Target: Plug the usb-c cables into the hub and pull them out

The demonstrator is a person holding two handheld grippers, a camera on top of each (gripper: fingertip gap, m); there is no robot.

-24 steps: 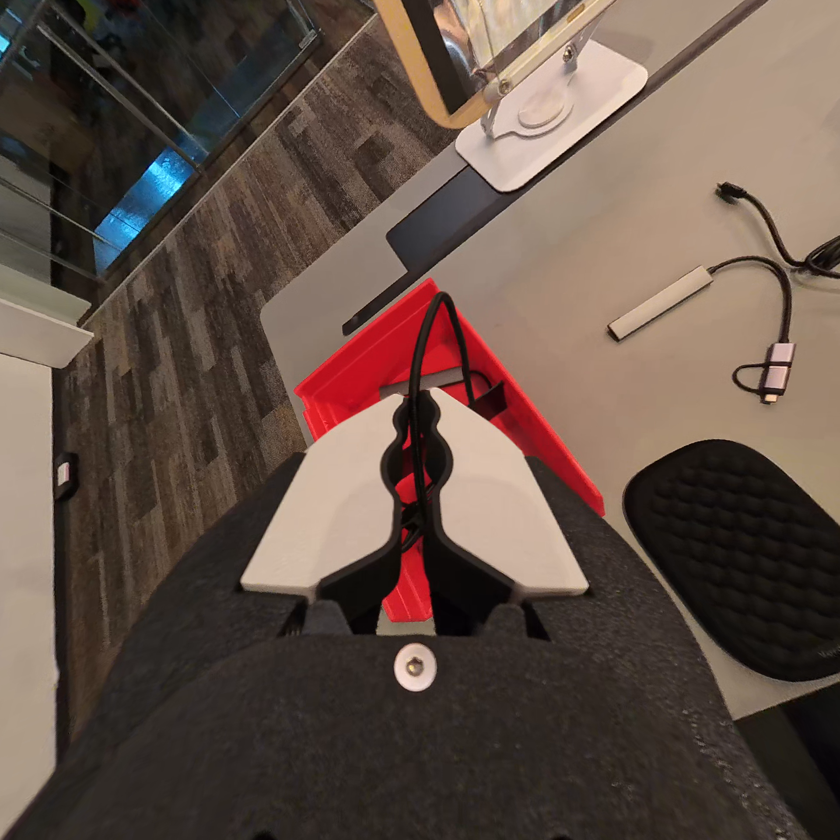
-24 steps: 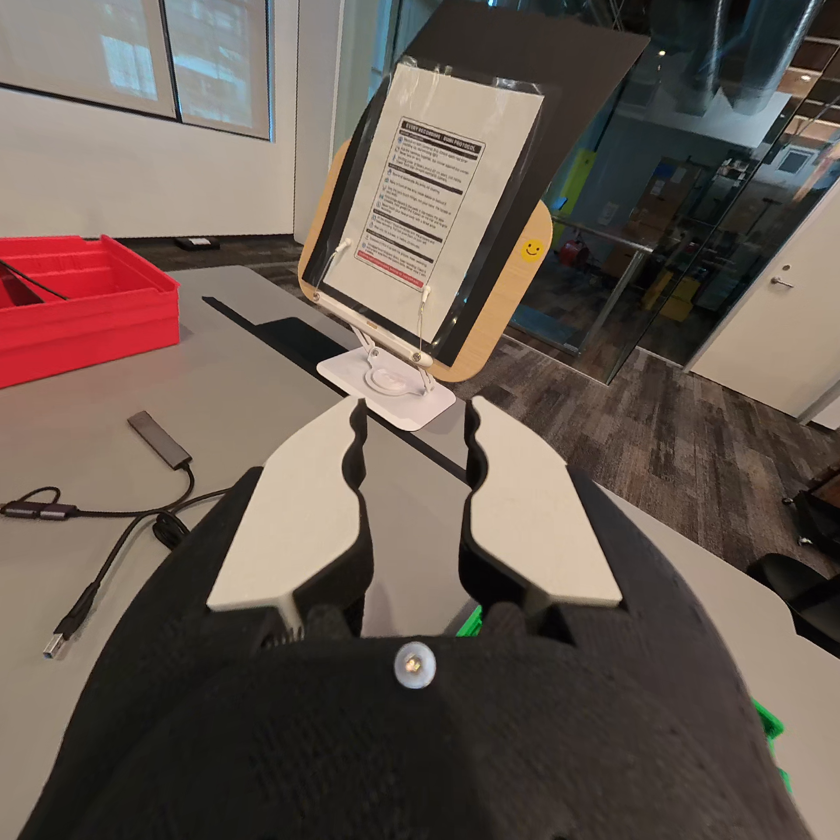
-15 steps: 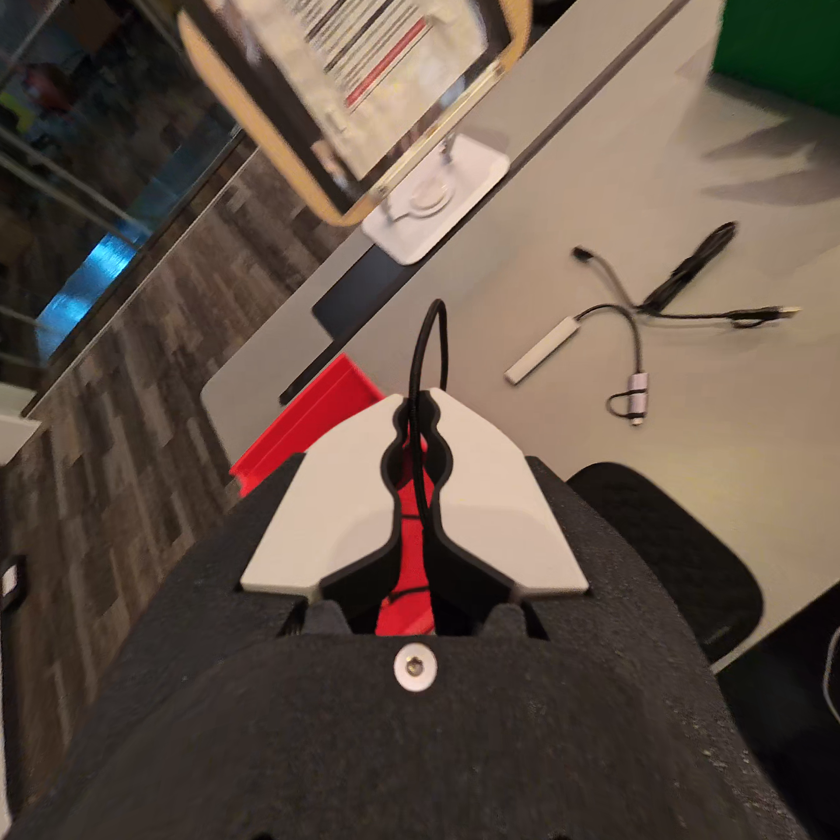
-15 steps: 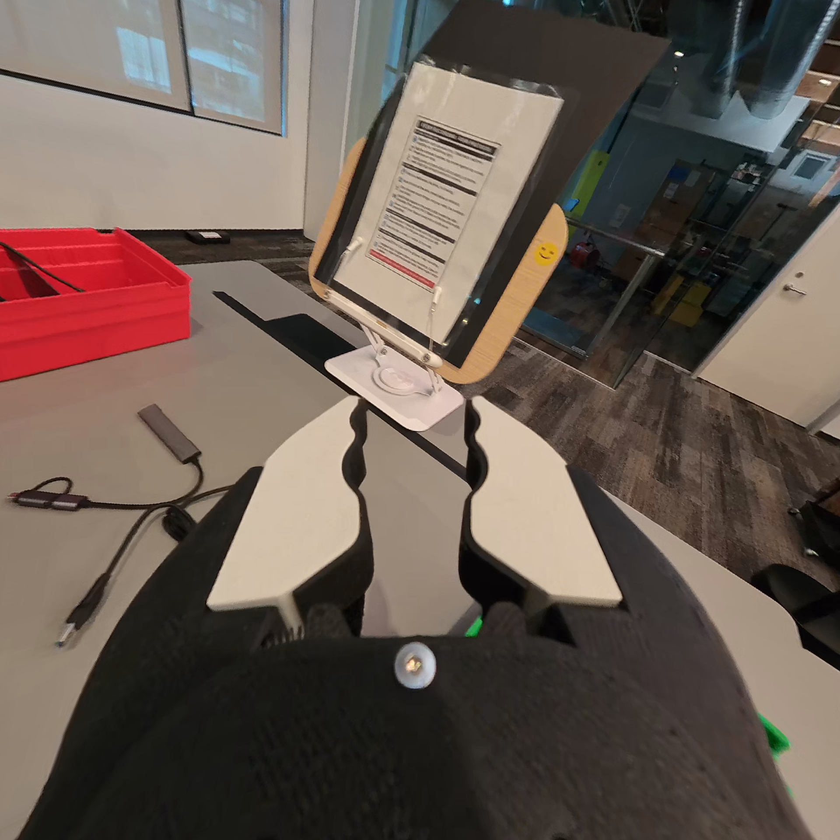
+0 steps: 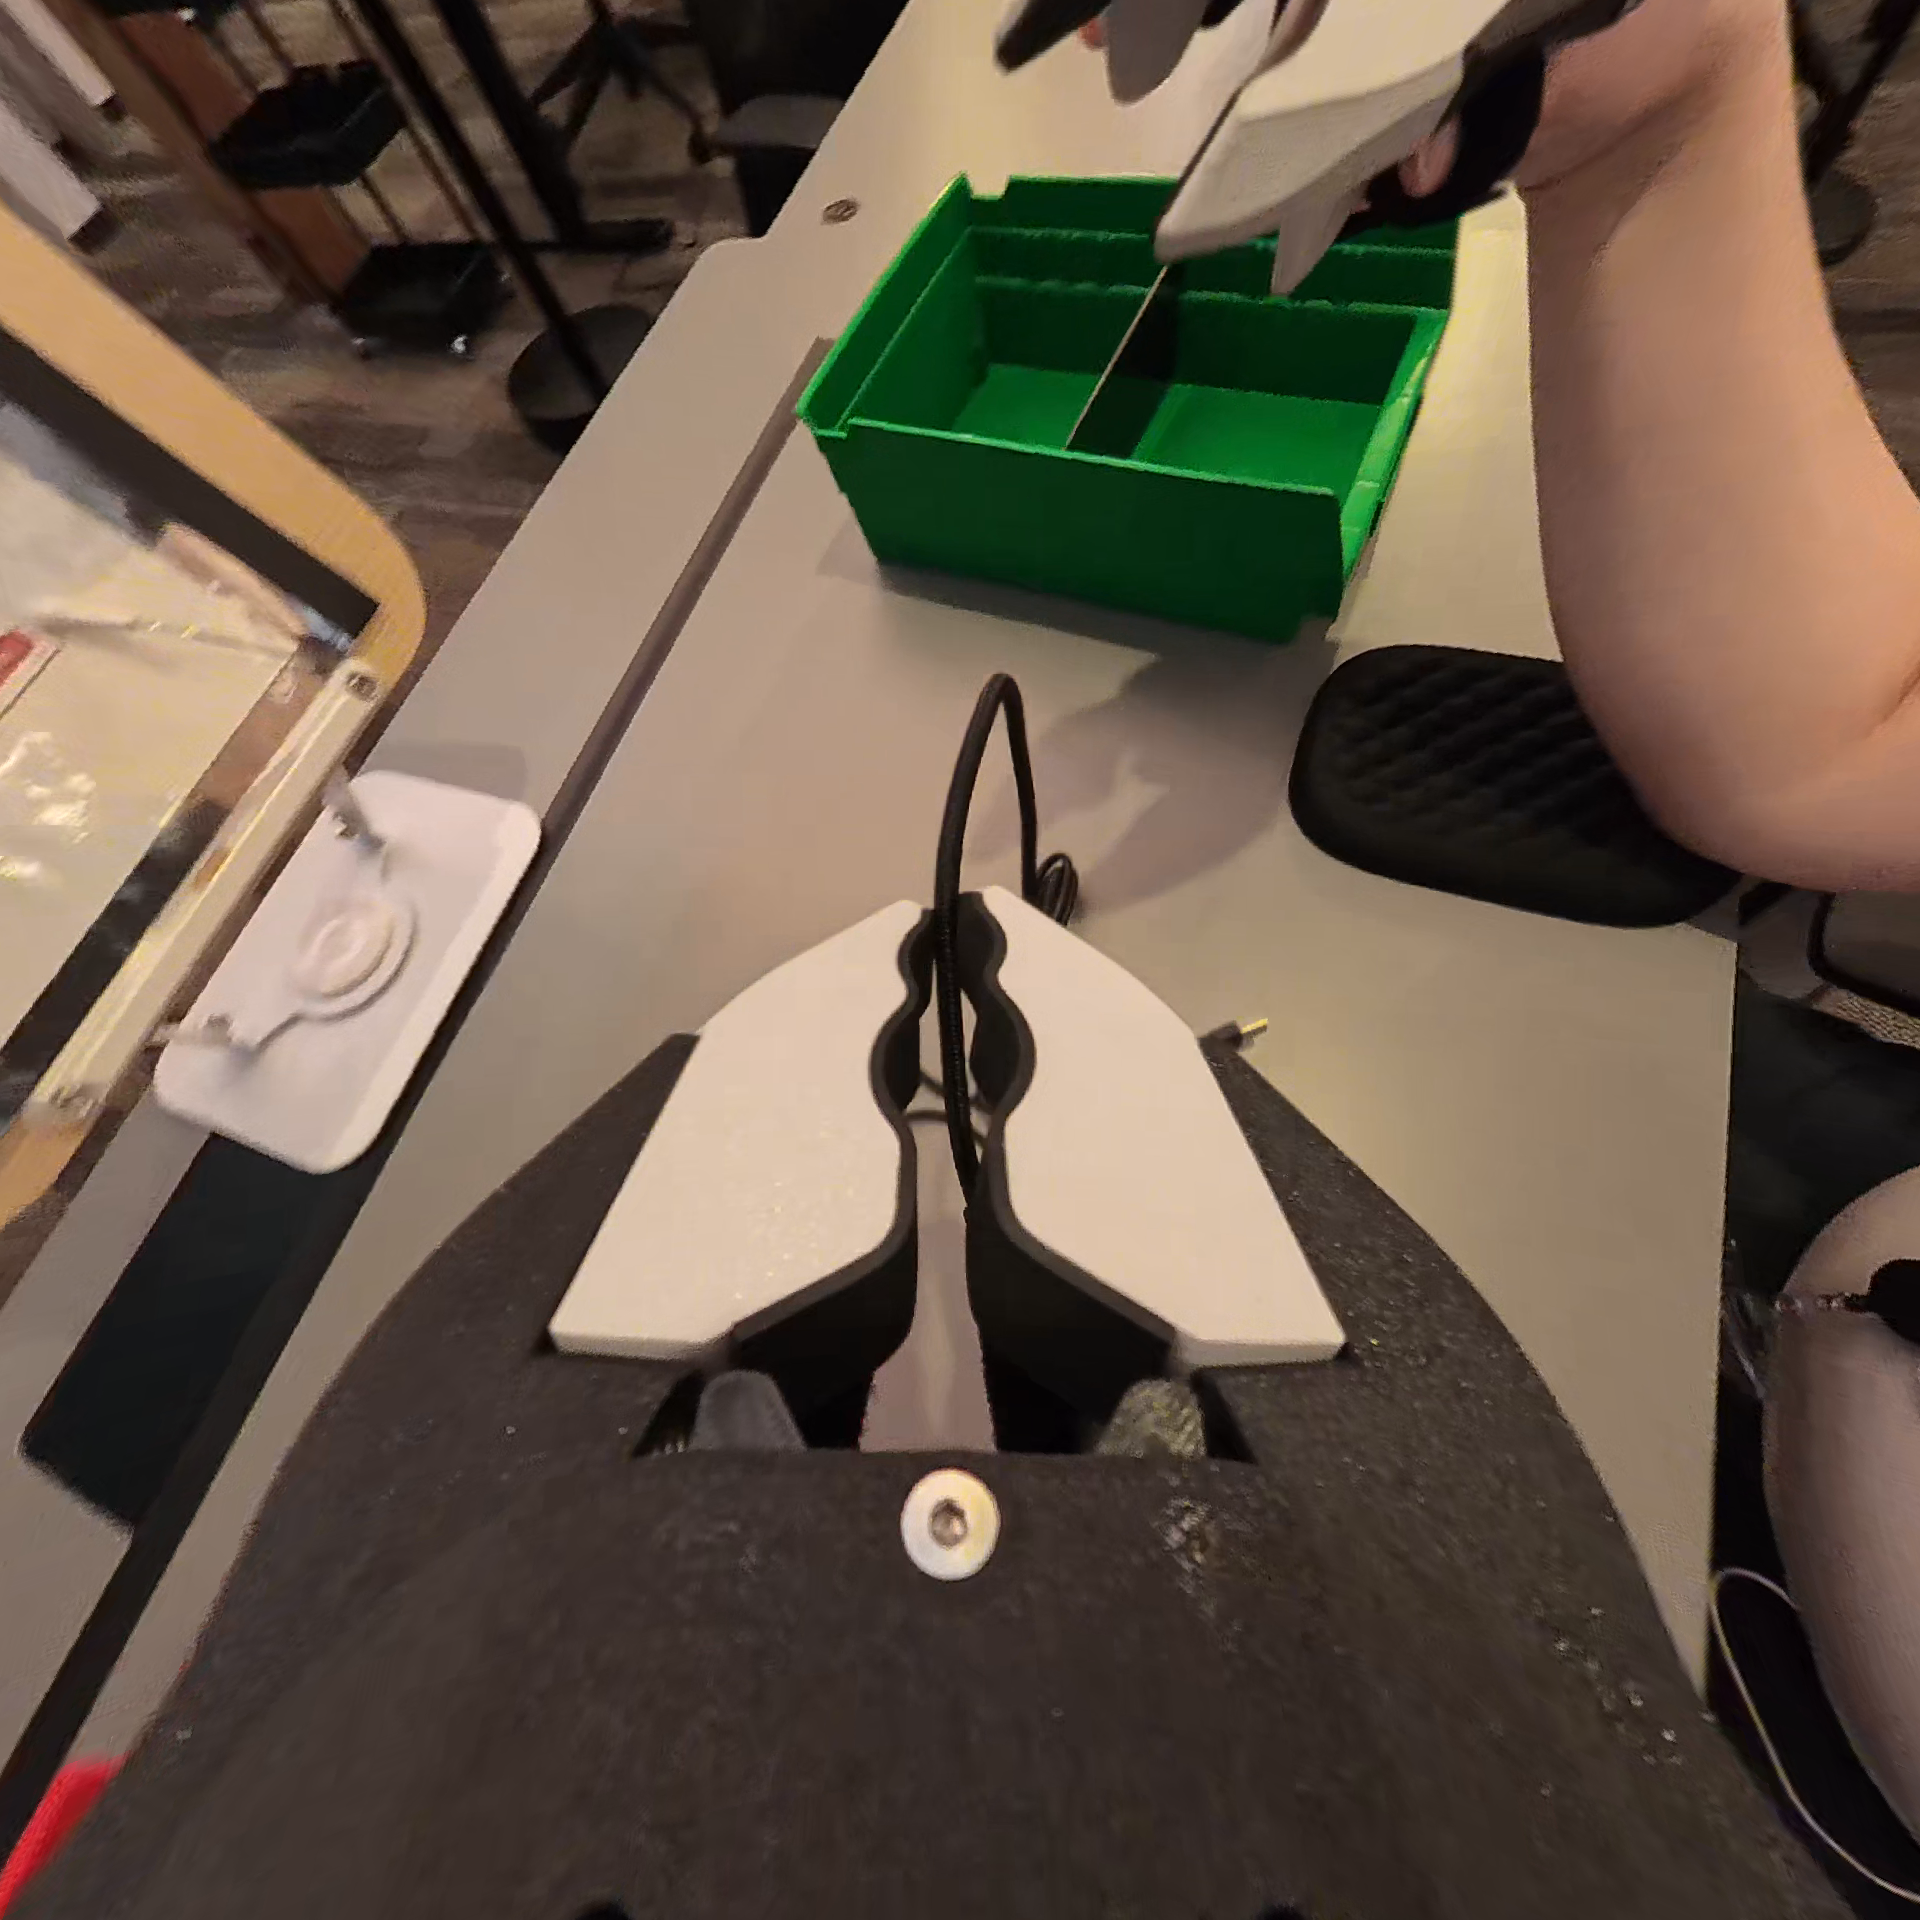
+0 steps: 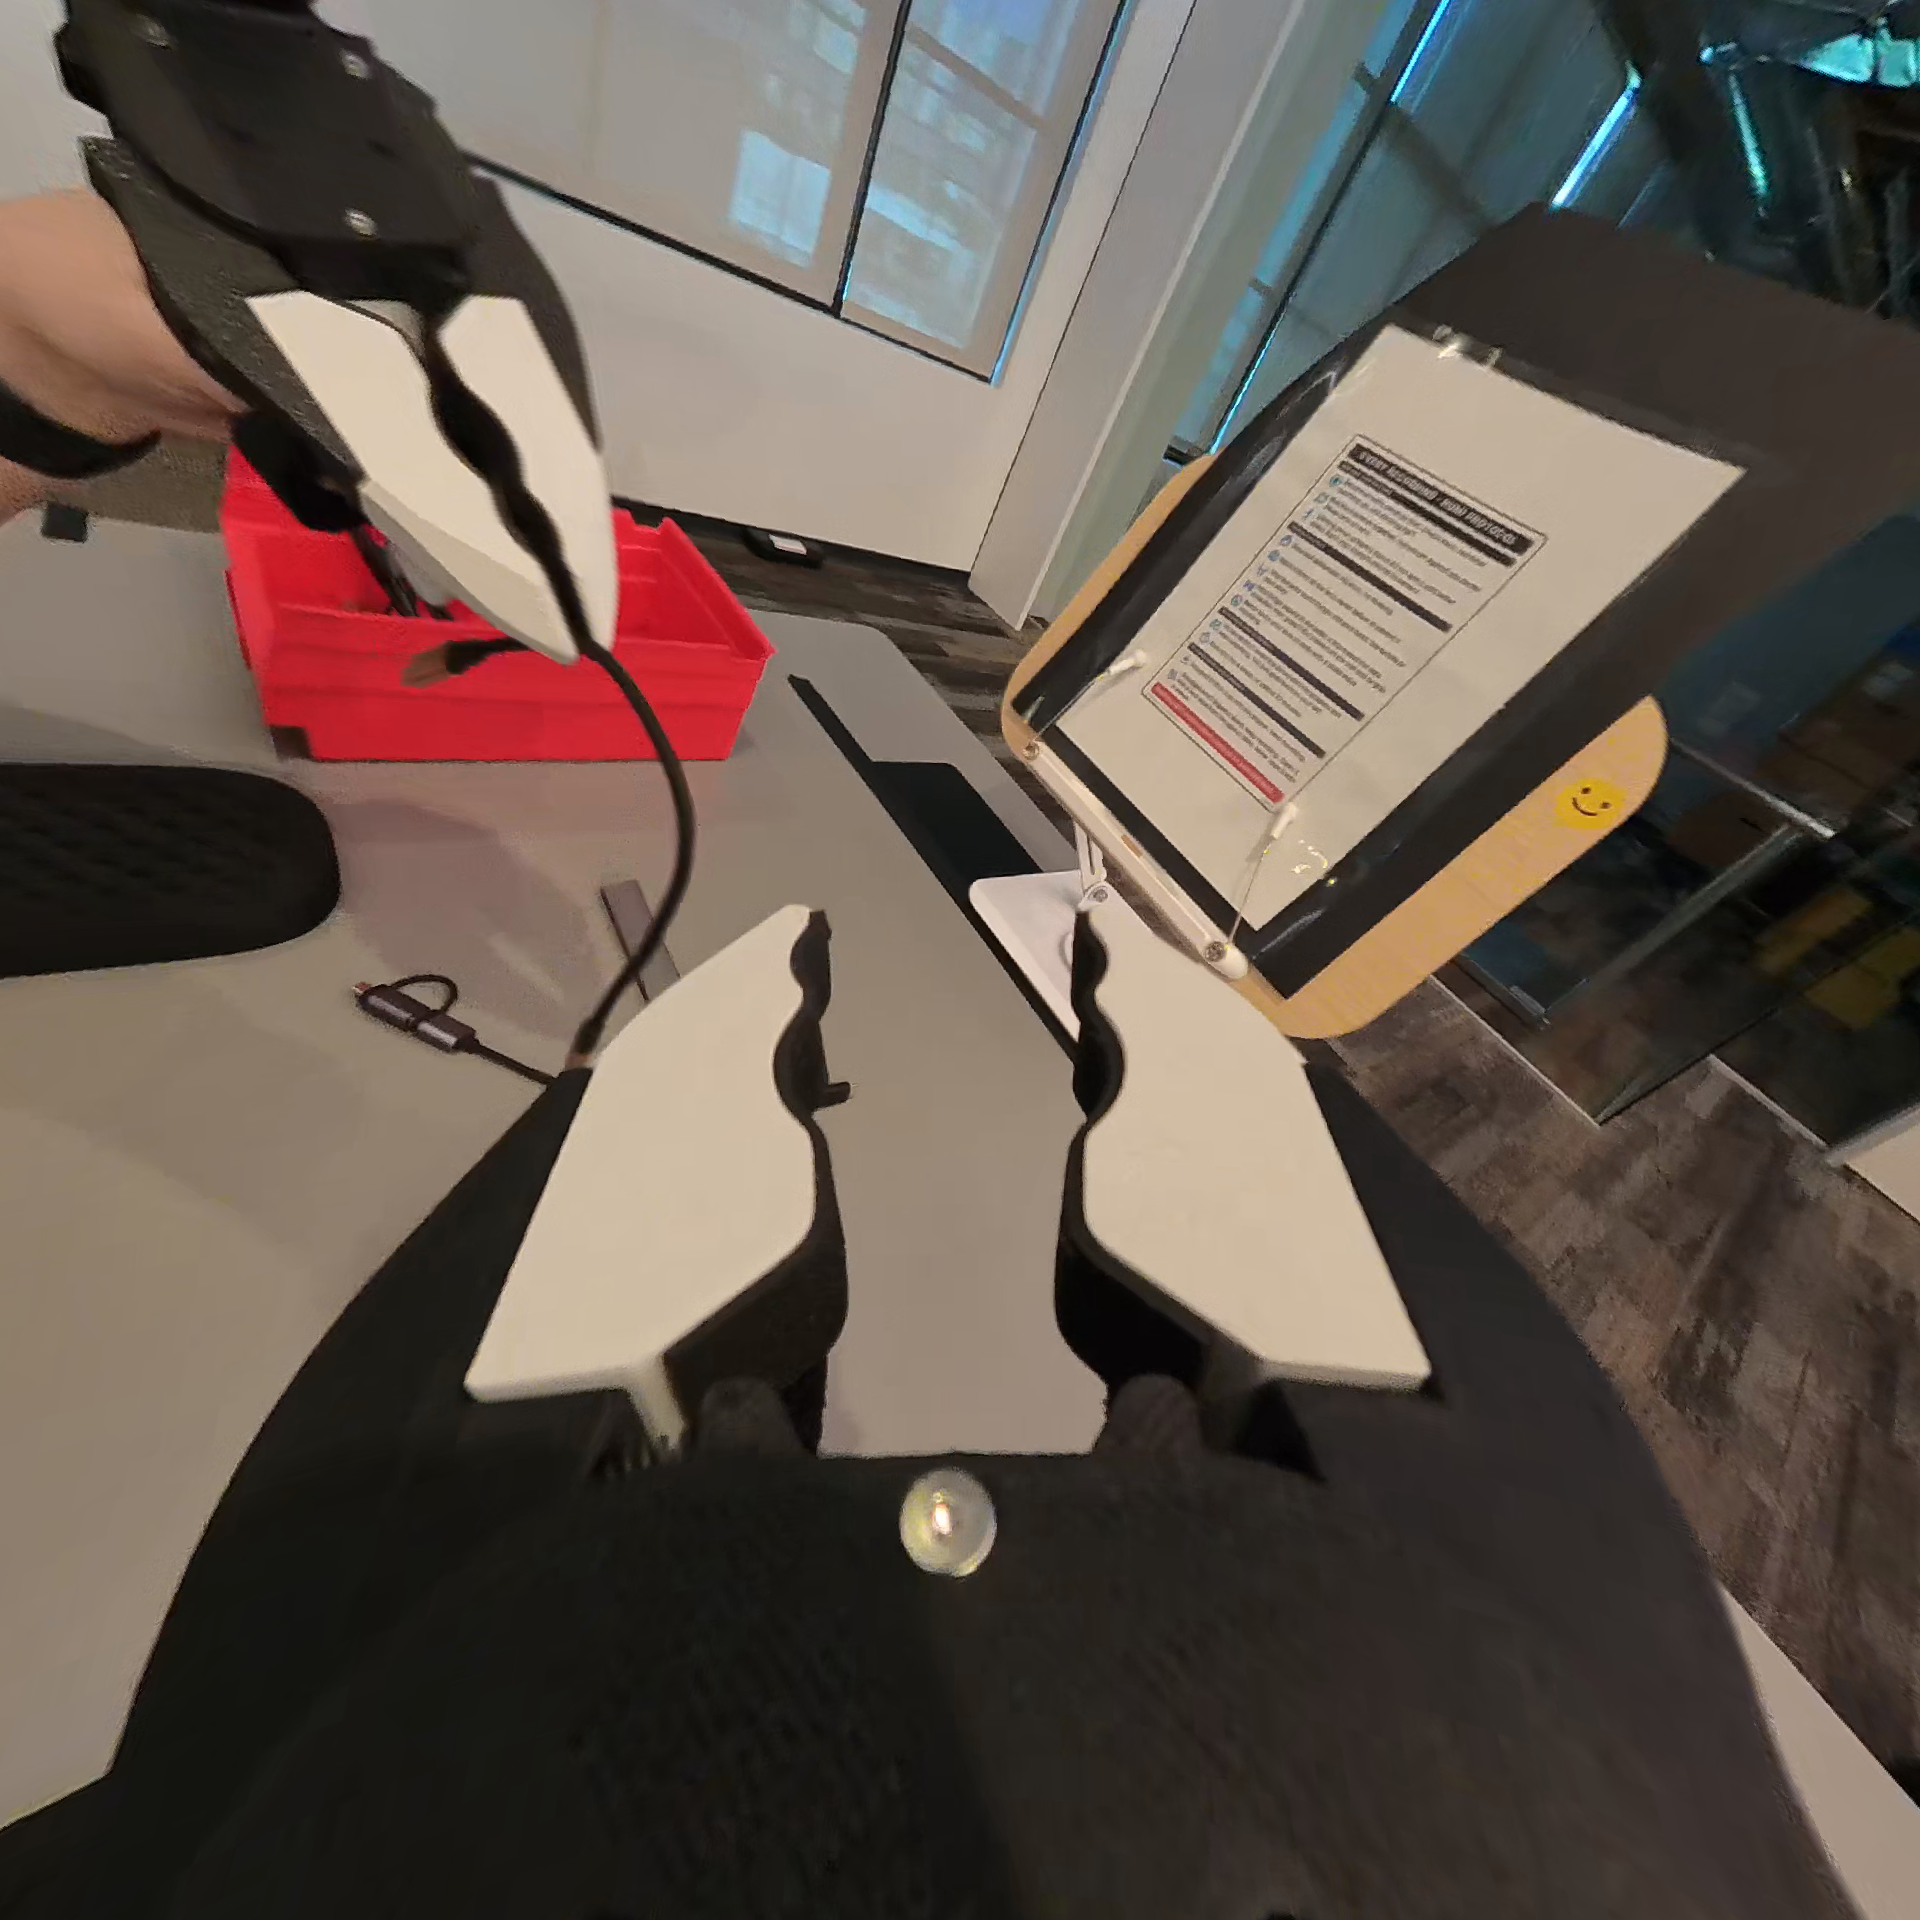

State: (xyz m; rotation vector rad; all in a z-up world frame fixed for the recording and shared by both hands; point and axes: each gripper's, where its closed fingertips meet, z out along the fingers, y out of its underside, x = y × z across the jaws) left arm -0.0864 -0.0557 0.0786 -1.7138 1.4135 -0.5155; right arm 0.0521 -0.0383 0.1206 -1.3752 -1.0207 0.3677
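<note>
The left gripper (image 5: 951, 914) is held above the table (image 5: 1351, 1122), its jaws clamped on a black cable (image 5: 966, 790) that loops up past the fingertips and drops back to the tabletop. In the right wrist view this gripper (image 6: 566, 613) hangs tilted downward in front of the red bin (image 6: 499, 686), a hand (image 6: 73, 343) behind it, and the cable (image 6: 670, 821) trails down to the table.

The right gripper (image 6: 945, 935) has its jaws apart and empty, aimed over the table toward the document stand (image 6: 1351, 748). In the left wrist view it (image 5: 1226, 244) is raised over the green bin (image 5: 1091, 488), with a bare forearm (image 5: 1704, 520) reaching down beside a black pad (image 5: 1475, 779).

The hub (image 6: 634, 930) lies flat on the table near the hanging cable, partly hidden by the right gripper's finger. Just beside it lies a double-headed plug (image 6: 416, 1018), on a cord that runs under that finger. Whether anything is plugged into the hub cannot be told.
</note>
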